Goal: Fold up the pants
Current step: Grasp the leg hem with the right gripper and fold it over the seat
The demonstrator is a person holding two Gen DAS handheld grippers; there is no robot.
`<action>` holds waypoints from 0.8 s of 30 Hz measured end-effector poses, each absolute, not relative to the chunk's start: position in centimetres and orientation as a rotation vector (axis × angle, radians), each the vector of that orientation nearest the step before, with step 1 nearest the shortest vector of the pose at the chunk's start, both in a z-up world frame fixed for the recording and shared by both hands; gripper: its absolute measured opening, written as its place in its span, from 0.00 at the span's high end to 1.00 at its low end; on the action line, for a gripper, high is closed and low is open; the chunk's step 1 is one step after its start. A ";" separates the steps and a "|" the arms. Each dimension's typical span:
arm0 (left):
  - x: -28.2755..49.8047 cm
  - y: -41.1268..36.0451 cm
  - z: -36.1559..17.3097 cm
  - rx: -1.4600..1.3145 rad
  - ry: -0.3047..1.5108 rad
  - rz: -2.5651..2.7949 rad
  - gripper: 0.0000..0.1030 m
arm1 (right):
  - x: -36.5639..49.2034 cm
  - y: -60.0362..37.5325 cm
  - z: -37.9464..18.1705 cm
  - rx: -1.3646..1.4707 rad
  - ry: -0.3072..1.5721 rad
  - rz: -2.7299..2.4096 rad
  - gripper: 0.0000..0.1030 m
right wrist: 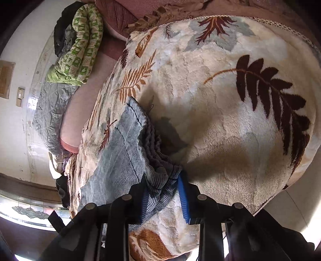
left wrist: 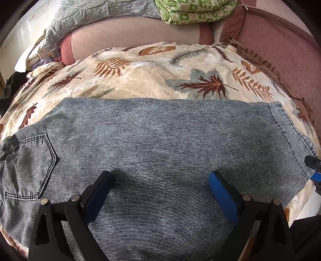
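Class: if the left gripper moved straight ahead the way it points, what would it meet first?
Probably the pants: the open left gripper points over the denim, which fills its path. Depth is unclear.

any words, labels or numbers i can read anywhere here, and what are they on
None can be read.
The pants show only stitching and a back pocket, no visible label.
The leaf blanket and green quilt carry patterns only.
The wall plaque is too blurred to tell if it bears text.
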State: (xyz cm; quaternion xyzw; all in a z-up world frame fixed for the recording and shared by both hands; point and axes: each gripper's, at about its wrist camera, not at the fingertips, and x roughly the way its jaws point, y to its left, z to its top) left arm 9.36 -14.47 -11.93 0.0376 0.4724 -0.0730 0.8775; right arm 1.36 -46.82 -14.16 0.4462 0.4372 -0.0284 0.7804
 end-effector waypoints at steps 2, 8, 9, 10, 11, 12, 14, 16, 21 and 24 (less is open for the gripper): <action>9.4 -14.5 -12.0 0.079 0.986 -0.153 0.06 | 1.4 -46.6 -13.7 0.938 0.939 -0.059 0.73; 9.2 -13.7 -11.4 0.037 0.983 -0.170 0.06 | 1.7 -45.5 -11.5 0.829 0.913 -0.054 0.74; 9.1 -13.1 -11.0 0.005 0.976 -0.167 0.06 | 1.7 -45.0 -10.8 0.796 0.904 -0.051 0.75; 8.9 -12.3 -10.5 -0.027 0.970 -0.163 0.06 | 1.8 -44.4 -9.9 0.763 0.893 -0.041 0.75; 8.7 -11.4 -9.9 -0.061 0.959 -0.161 0.06 | 1.9 -43.6 -8.8 0.719 0.880 -0.031 0.75; 8.5 -10.4 -9.3 -0.092 0.941 -0.154 0.06 | 2.2 -42.6 -7.7 0.664 0.865 -0.022 0.75; 7.9 -8.1 -8.2 -0.137 0.915 -0.136 0.06 | 2.8 -39.9 -5.4 0.552 0.838 0.008 0.76; 7.4 -5.5 -7.1 -0.173 0.890 -0.102 0.06 | 3.5 -36.3 -3.3 0.436 0.811 0.053 0.76; 5.2 2.3 -5.2 -0.268 0.824 0.015 0.06 | 4.6 -23.3 -2.0 0.138 0.797 0.245 0.76; 4.0 6.3 -5.1 -0.318 0.806 0.093 0.06 | 4.4 -15.6 -5.3 -0.012 0.848 0.358 0.76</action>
